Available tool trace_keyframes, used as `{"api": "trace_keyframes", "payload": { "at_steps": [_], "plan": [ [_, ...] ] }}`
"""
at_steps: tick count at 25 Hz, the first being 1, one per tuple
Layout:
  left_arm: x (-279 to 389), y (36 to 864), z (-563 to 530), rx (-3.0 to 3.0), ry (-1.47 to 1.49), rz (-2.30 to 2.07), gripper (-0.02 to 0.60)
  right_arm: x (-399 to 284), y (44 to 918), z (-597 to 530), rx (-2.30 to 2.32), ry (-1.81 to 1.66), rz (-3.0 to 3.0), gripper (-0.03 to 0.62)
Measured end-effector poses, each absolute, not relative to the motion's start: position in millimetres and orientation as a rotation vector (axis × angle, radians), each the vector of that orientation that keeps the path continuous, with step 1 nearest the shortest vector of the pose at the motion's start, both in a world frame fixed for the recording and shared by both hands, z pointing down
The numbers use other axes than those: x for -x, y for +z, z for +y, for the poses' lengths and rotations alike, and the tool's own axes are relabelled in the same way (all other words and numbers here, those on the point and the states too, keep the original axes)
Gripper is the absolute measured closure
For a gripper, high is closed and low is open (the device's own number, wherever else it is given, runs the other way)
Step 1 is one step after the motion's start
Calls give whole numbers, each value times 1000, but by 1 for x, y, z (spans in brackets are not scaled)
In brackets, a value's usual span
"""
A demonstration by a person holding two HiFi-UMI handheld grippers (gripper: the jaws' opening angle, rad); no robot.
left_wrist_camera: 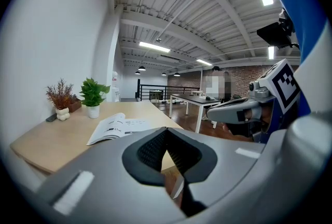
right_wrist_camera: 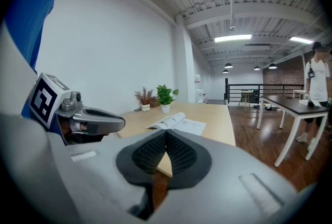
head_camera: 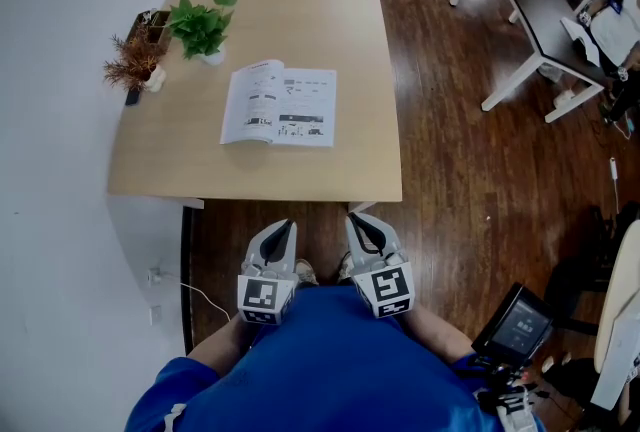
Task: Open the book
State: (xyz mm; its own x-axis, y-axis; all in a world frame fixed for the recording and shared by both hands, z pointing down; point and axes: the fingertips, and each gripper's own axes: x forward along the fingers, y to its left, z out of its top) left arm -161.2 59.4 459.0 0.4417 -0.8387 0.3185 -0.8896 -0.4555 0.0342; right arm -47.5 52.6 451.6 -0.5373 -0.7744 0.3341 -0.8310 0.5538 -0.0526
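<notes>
Though open flat, book (head_camera: 279, 104) long axis across table (head_camera: 365, 30); left tool (head_camera: 284, 226), right tool (head_camera: 356, 220) pressed together

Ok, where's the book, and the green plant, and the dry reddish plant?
book (head_camera: 305, 110), head view, on its open right-hand page.
green plant (head_camera: 200, 25), head view, on its leaves.
dried plant (head_camera: 130, 68), head view, on its brownish sprigs.

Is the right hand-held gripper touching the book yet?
Apart. Head view shows the right hand-held gripper short of the table, well clear of the book.
</notes>
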Motion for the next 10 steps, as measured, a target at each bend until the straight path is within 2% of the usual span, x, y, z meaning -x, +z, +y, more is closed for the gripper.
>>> {"api": "trace_keyframes", "payload": {
  "at_steps": [10],
  "plan": [
    [158,461,58,-2489,376,-1519,575,46,454,51,-1334,297,-2521,591]
  ]
}}
